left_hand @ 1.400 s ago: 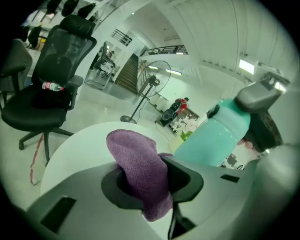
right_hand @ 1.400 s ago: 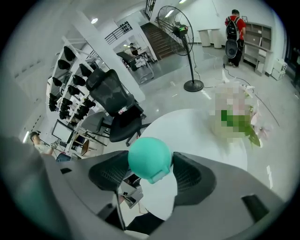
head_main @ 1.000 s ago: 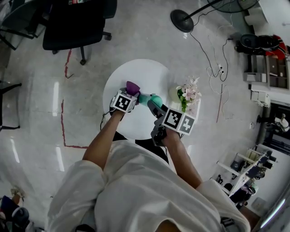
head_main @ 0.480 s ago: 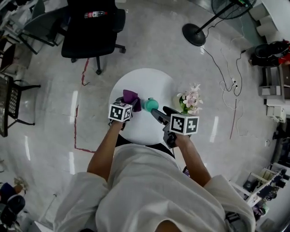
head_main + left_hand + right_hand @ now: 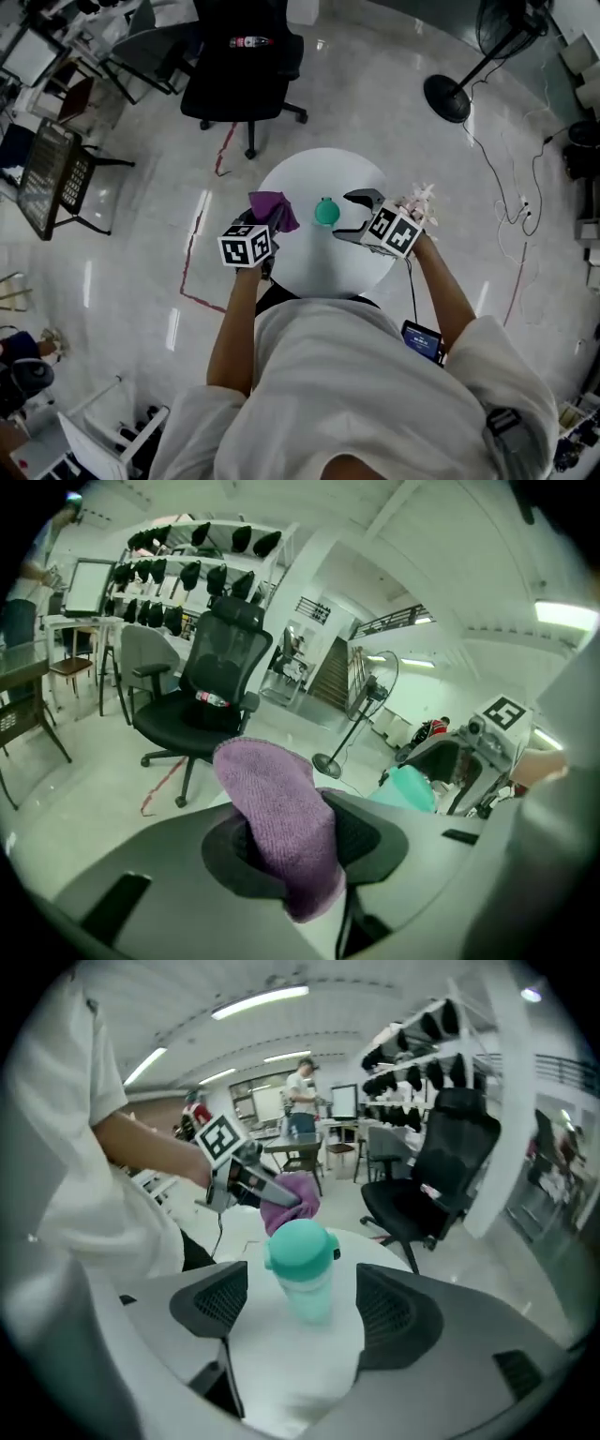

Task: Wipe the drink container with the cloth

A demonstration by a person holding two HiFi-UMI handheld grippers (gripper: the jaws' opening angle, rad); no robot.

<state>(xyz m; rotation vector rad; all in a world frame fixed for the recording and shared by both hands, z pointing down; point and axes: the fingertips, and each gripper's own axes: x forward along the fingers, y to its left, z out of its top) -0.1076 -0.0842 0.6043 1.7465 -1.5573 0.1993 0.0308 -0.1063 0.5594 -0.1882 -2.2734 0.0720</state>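
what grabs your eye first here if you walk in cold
A teal bottle stands on the round white table, between the jaws of the right claw, which are opening and don't touch it. Just to its left, the left claw pinches a purple cloth.

Bare table (image 5: 319,169) surrounds the bottle (image 5: 326,212); flowers (image 5: 421,195) crowd its right edge

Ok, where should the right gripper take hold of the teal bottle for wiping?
Grip the bottle low on its smooth body, below the wider lid, coming in level from its right. It stands upright between the opening jaws of the right gripper, untouched, and that leaves the side facing the cloth free.
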